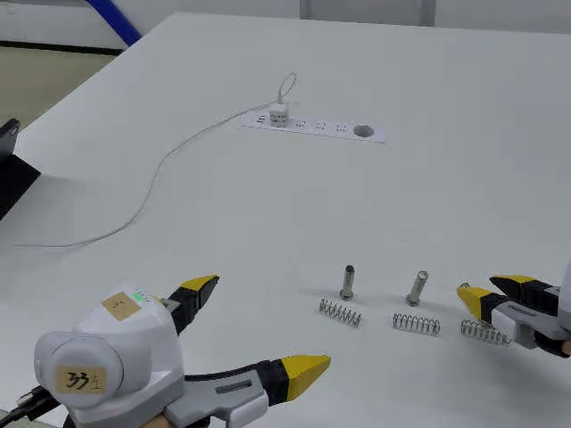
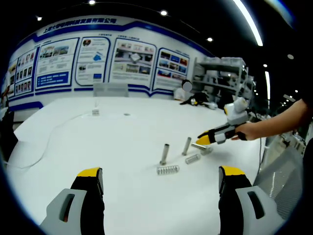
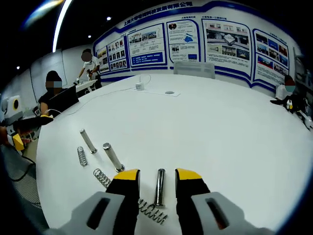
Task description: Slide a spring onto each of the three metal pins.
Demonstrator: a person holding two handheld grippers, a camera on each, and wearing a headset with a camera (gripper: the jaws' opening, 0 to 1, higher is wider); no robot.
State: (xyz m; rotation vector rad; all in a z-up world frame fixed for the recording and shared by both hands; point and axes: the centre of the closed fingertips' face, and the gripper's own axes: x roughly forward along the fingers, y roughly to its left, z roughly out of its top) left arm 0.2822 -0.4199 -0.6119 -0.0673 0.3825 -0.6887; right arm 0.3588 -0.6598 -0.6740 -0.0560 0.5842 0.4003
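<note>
Two metal pins stand upright on the white table, one [image 1: 347,282] left of the other [image 1: 417,288]. Three springs lie in a row in front of them: left [image 1: 340,312], middle [image 1: 417,324], right [image 1: 484,333]. My right gripper [image 1: 489,290] is open at the right end of the row, just above the right spring. Its own view shows the third pin [image 3: 160,188] between its jaws, with a small gap on each side, and a spring [image 3: 151,210] beside it. My left gripper [image 1: 254,328] hangs wide open at the lower left, well short of the pins [image 2: 165,153].
A white power strip [image 1: 312,126] with a plugged charger lies farther back, and its thin cable [image 1: 156,174] trails to the left. A dark object [image 1: 13,174] sits at the table's left edge. Two people are at the table's far side [image 3: 54,90].
</note>
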